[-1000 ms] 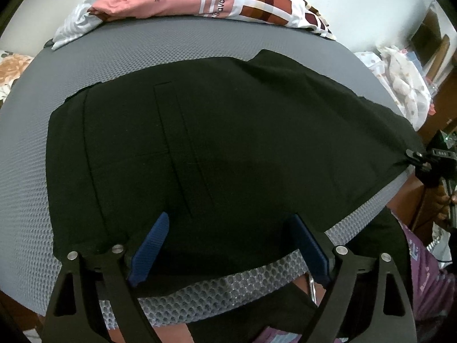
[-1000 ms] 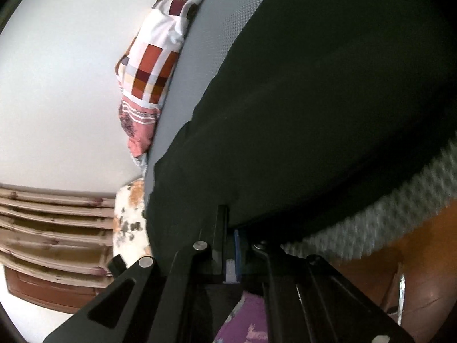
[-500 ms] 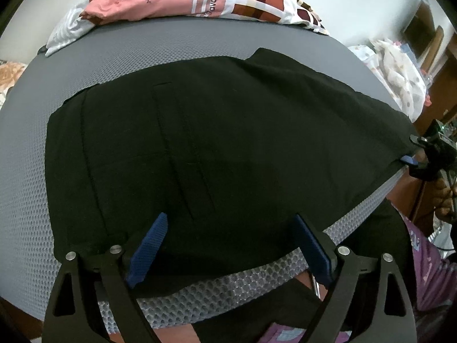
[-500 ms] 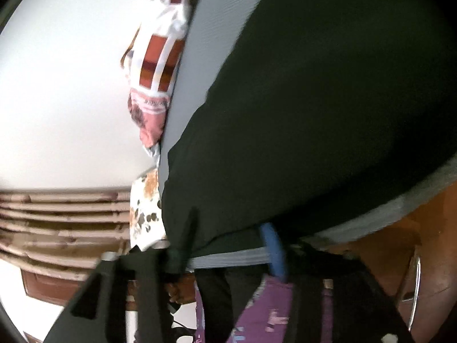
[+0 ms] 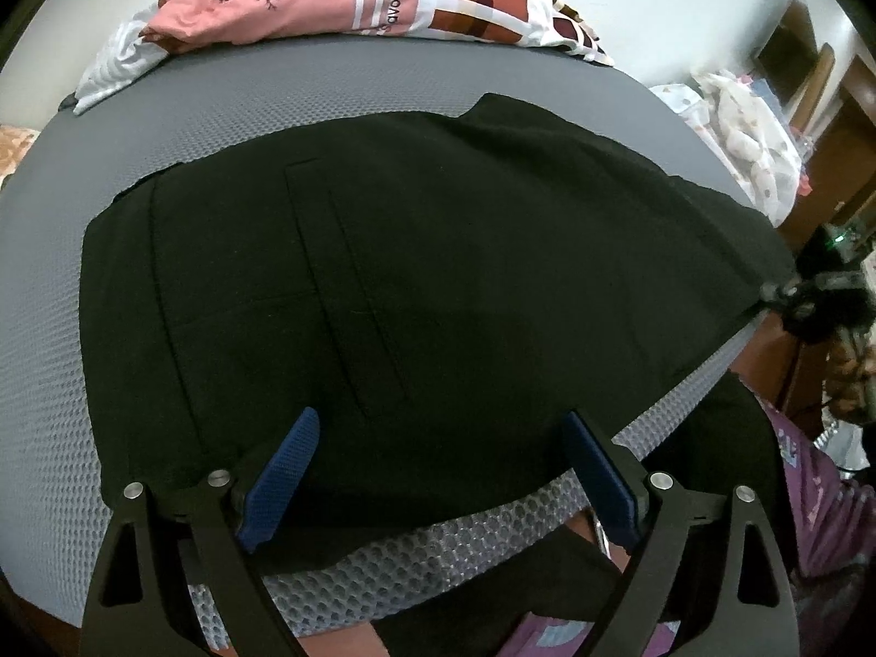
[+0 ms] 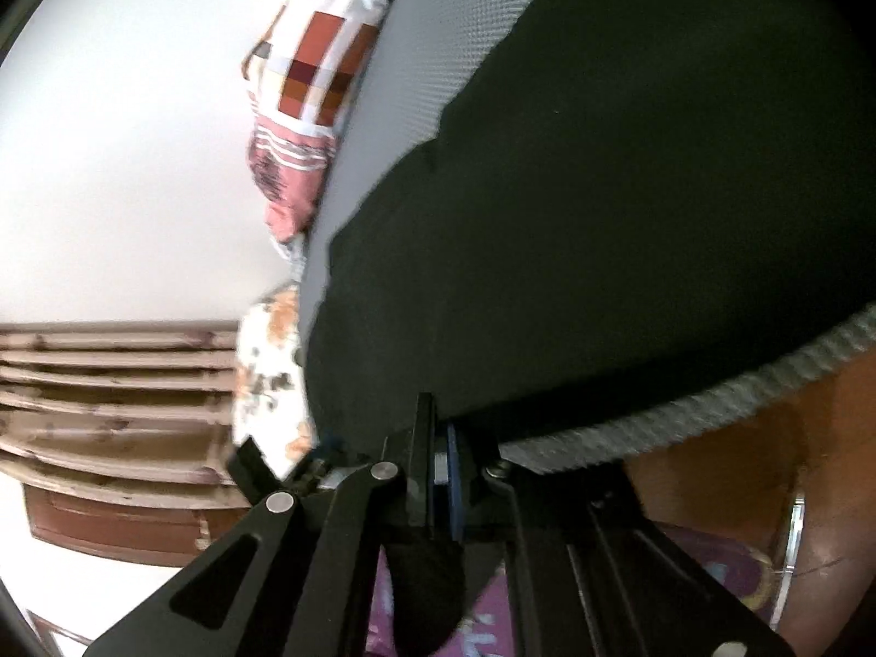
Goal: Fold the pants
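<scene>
black pants [image 5: 438, 284] spread flat on grey mesh mattress [image 5: 328, 104], near edge hanging over front | my L gripper [image 5: 438, 465] wide apart above pants' near hem, nothing pinched | my R gripper [image 6: 441, 471] clamped on pants' corner at mattress edge | patterned pillow [image 5: 383, 0] at far side by wall

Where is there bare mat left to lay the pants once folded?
Free: the grey mat strip between the black pants and the pillows at the back, and the band along the pants' left edge. Only a thin strip is bare at the near edge, under the left gripper. The pants fill the middle.
</scene>
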Motion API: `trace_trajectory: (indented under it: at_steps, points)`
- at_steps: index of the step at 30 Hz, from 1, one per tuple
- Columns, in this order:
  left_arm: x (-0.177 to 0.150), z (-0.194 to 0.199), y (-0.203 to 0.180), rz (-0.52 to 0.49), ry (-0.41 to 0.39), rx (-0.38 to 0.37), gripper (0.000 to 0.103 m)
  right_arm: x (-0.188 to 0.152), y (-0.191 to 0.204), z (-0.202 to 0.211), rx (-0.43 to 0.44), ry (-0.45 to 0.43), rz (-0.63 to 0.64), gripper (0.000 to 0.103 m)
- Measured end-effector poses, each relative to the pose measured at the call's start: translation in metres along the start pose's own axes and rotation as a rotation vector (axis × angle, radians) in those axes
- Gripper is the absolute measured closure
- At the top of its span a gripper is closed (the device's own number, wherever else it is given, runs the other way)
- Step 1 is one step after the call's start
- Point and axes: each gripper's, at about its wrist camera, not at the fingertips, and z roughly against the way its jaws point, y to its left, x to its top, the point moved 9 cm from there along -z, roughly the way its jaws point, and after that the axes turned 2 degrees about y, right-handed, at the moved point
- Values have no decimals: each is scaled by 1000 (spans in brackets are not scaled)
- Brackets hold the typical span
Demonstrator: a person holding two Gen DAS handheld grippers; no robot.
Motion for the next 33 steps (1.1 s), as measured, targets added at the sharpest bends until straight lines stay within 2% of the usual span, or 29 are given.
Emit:
trace_trajectory:
  at_steps: [2,6,8,11,14,16,18,20,23,25,26,30,33]
  points:
    - [0,0,0,-7,4,0,13,1,-16,-8,-9,16,-44,101]
    - [-1,1,-1,-30,7,11,13,0,-14,-8,-43,17,-9,101]
    - [0,5,-1,-22,0,14,13,1,-14,-8,-27,16,-18,101]
    - [3,21,4,5,-47,19,13,1,-8,-8,25,29,-23,93]
    - [6,46,16,85,-115,17,13,1,1,-12,45,31,-20,91]
    - [2,59,32,167,-127,38,13,0,3,-18,49,29,-33,84]
    - [-5,69,48,232,-143,61,13,0,7,-25,67,29,-48,69]
    - [-16,79,72,337,-151,91,13,0,13,-32,62,24,-37,68]
    - [-35,91,103,471,-162,98,13,-2,19,-42,59,28,-32,69]
    - [-48,98,119,514,-163,113,13,-6,19,-49,23,38,-11,92]
    - [-54,100,123,528,-154,115,13,-8,20,-50,13,42,-4,96]
    - [-66,97,120,546,-119,59,15,-10,29,-45,34,30,37,97]
    - [-63,86,106,521,-89,12,15,-9,31,-46,13,31,67,97]
